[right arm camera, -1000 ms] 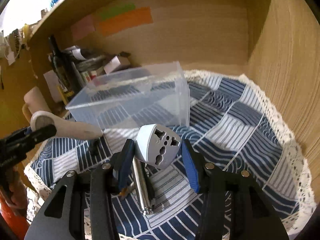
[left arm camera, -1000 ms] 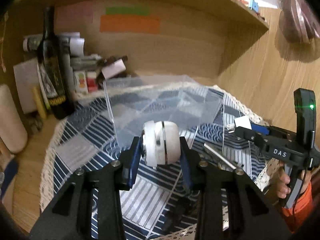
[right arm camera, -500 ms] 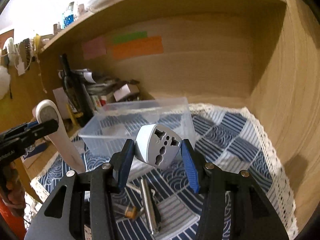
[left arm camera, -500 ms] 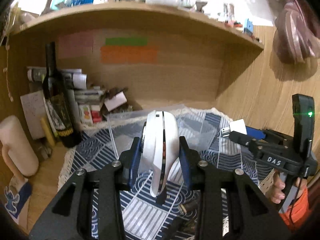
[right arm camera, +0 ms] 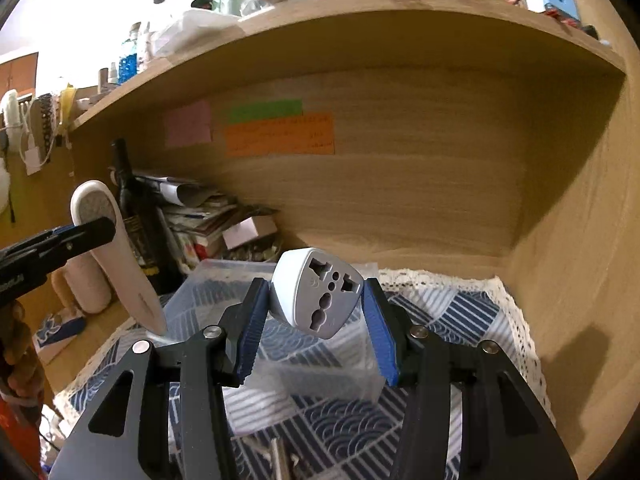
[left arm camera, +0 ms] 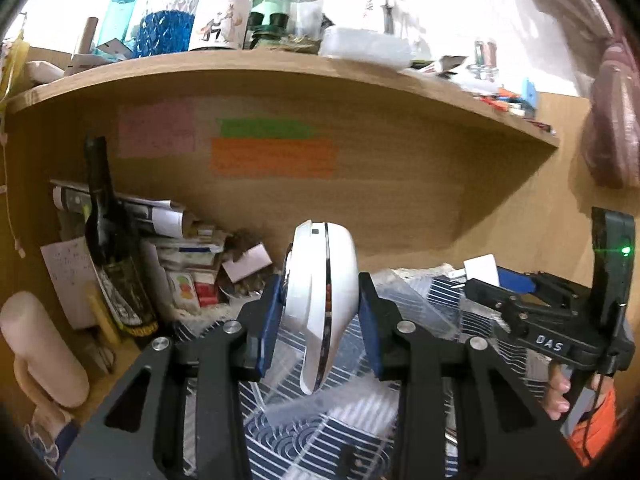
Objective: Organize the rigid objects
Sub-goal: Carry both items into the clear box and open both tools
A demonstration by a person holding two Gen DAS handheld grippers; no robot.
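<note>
My left gripper (left arm camera: 320,316) is shut on a white elongated handheld device (left arm camera: 320,292), held upright with its tapered end pointing down over the clear plastic box (left arm camera: 404,304). The device also shows in the right wrist view (right arm camera: 116,252), its tip near the box's left rim. My right gripper (right arm camera: 312,316) is shut on a white travel plug adapter (right arm camera: 316,300), held in the air above the clear plastic box (right arm camera: 224,292). The right gripper also appears in the left wrist view (left arm camera: 496,284), at the right.
A dark wine bottle (left arm camera: 116,264), papers and small boxes (left arm camera: 188,256) crowd the back left. A cream cylinder (left arm camera: 40,352) stands at the left. A metal rod (right arm camera: 276,456) lies on the blue patterned cloth (right arm camera: 448,312). Wooden walls close the back and right; a shelf overhangs.
Both grippers have risen and tilted up with their objects. The white device has turned from lying flat to hanging tip-down over the box.
</note>
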